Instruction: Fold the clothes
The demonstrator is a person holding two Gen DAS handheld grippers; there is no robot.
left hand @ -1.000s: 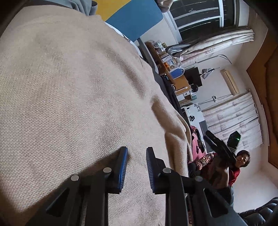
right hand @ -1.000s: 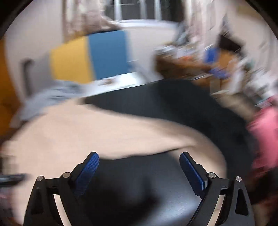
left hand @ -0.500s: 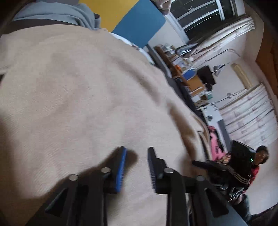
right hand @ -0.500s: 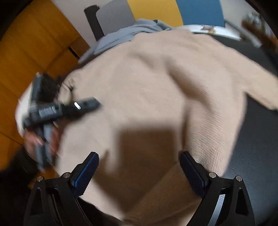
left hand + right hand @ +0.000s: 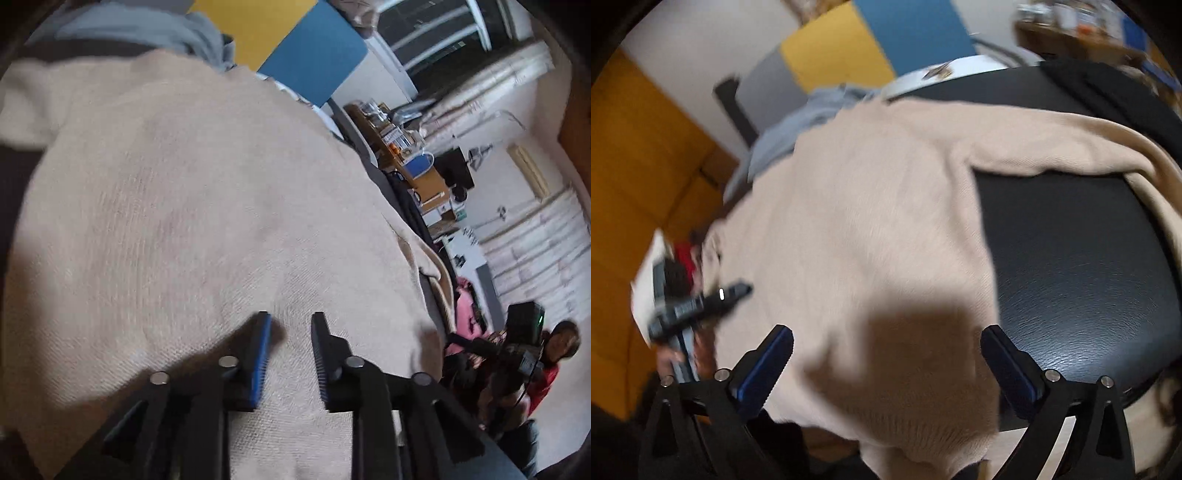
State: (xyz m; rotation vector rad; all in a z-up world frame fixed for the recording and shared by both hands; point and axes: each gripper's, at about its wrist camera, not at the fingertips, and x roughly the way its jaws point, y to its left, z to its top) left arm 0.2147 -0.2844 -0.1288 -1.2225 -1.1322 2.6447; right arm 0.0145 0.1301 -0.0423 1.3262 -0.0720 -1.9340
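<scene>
Beige knit sweater [image 5: 871, 221] on black leather tabletop [image 5: 1078, 258]: soft, limp, light; pinch hem at near edge. Left gripper [image 5: 290, 354] narrowly parted, right gripper [image 5: 886, 369] wide apart, both w/o load.

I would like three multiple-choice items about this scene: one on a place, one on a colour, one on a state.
1. Where does the grey garment lie?
A. beyond the beige sweater's far edge
B. under the right tool
C. on the floor

2. What colour is the table surface?
A. white
B. black
C. green

3. How is the right tool?
A. shut on cloth
B. shut, empty
C. open, above the beige sweater

Answers: 1 A, it shows past the sweater's far edge. 2 B, bare glossy black surface beside the sweater. 3 C, fingers far apart, gripping nothing.
</scene>
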